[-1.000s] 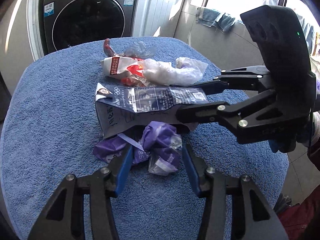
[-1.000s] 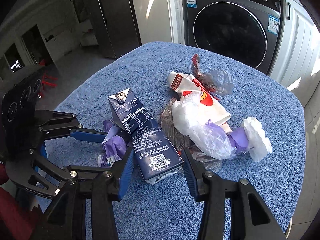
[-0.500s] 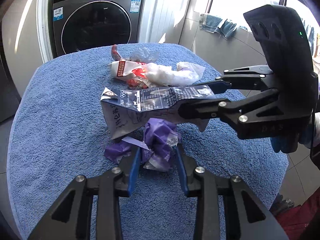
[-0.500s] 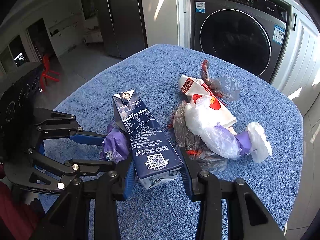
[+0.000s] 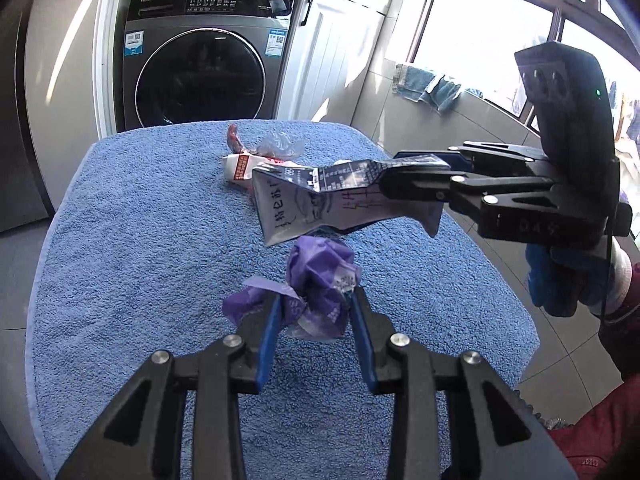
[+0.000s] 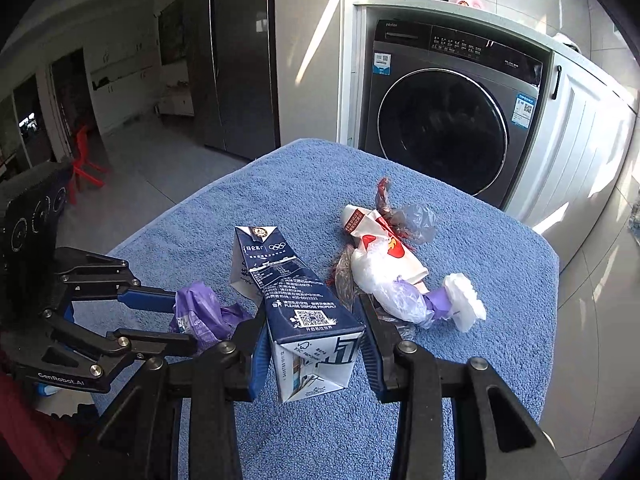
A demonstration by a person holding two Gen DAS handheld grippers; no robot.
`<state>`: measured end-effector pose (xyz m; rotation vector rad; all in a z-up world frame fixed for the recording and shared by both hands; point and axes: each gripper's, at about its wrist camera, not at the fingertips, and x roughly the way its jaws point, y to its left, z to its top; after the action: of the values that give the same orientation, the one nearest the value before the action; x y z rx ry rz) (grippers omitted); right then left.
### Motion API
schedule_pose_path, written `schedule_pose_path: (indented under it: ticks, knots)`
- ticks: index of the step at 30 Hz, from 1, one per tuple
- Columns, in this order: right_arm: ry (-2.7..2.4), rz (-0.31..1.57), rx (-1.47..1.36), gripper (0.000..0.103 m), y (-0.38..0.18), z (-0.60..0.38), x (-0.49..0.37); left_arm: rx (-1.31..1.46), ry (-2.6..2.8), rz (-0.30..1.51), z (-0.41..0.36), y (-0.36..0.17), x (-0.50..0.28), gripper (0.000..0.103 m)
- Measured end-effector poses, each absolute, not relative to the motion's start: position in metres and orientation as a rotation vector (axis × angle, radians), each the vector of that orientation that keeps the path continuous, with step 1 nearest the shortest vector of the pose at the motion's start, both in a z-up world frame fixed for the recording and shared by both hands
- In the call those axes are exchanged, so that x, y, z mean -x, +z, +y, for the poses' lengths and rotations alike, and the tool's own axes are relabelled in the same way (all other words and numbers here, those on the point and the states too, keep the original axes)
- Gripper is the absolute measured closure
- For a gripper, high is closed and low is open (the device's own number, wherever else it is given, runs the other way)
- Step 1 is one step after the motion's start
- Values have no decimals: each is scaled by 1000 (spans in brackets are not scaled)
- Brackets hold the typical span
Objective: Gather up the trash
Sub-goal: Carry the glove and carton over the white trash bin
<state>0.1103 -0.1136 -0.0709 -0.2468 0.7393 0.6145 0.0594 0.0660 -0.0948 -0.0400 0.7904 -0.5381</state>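
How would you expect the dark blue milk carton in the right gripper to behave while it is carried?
The milk carton probably weighs little: its walls look dented and collapsed, suggesting it is empty. It may crumple further, since the right gripper pinches creased cardboard. Its long free end could sag or swing.

The near part of the desk [image 5: 132, 248], covered in blue towelling, lies bare on its left side and along the front edge, so there is open room for a hand-held gripper to pass there. The far middle is blocked by a heap of leftover wrappers [image 6: 394, 264], white, clear and red, with a white crumpled wad [image 6: 464, 300] at its right end. Bare towelling runs right of that heap to the desk's edge. Beyond the far edge a washing machine [image 5: 200, 60] and a white cabinet [image 6: 580, 140] stand close, closing off that side. To the left, open tiled floor [image 6: 160, 168] leaves free room beside the desk.
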Motion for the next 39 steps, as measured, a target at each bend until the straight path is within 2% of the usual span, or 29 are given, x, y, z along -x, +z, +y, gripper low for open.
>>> schedule_pose_path:
  ticks: [11, 18, 29, 39]
  knots:
    - [411, 612, 129, 67, -34, -198, -105, 8, -602, 758, 25, -67, -75, 71]
    - [211, 627, 45, 67, -39, -291, -94, -94, -728, 773, -82, -60, -102, 71]
    - [-159, 769, -90, 67, -105, -458, -67, -277, -958, 888, -286, -87, -145, 71]
    - [-279, 922, -206, 67, -184, -534, -91, -316, -1026, 1040, -400, -141, -178, 67]
